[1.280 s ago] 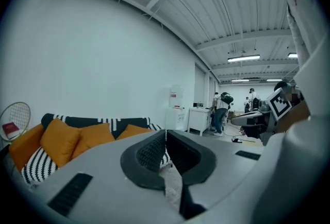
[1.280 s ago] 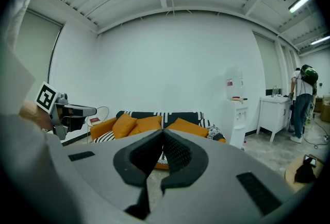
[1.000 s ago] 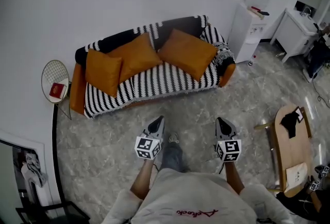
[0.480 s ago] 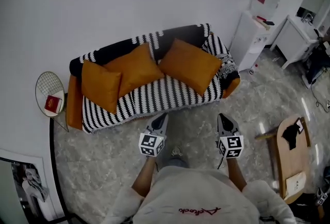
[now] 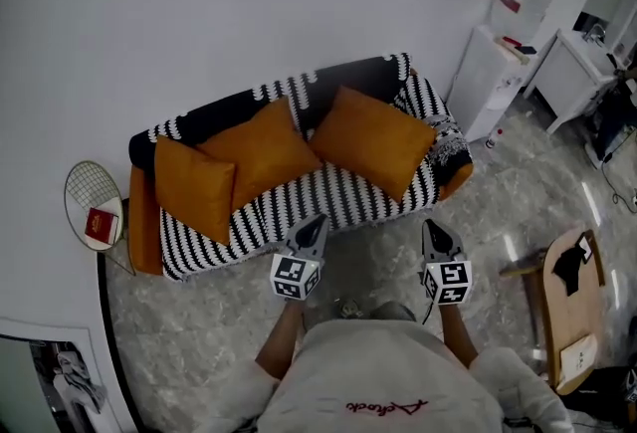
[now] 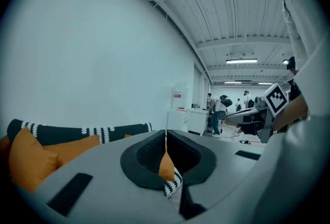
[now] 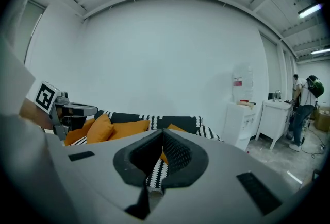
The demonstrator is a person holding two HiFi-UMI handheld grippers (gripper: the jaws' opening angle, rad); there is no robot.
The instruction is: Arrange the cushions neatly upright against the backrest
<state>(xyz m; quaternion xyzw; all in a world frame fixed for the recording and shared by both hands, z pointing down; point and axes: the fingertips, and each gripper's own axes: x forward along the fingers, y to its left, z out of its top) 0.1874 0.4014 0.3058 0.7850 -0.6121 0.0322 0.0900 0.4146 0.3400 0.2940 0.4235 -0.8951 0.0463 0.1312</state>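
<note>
Three plump orange fabric cushions [image 5: 261, 150] lean askew on the black-and-white striped sofa [image 5: 328, 197].
Your left gripper [image 5: 318, 220] and right gripper [image 5: 431, 225], just before the sofa, are pressed together and empty. The cushions look light and squashy, so pinch a top corner.

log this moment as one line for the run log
left tool: shut, empty | right tool: shut, empty | left cushion, middle cushion, right cushion: on sofa, askew, untouched
</note>
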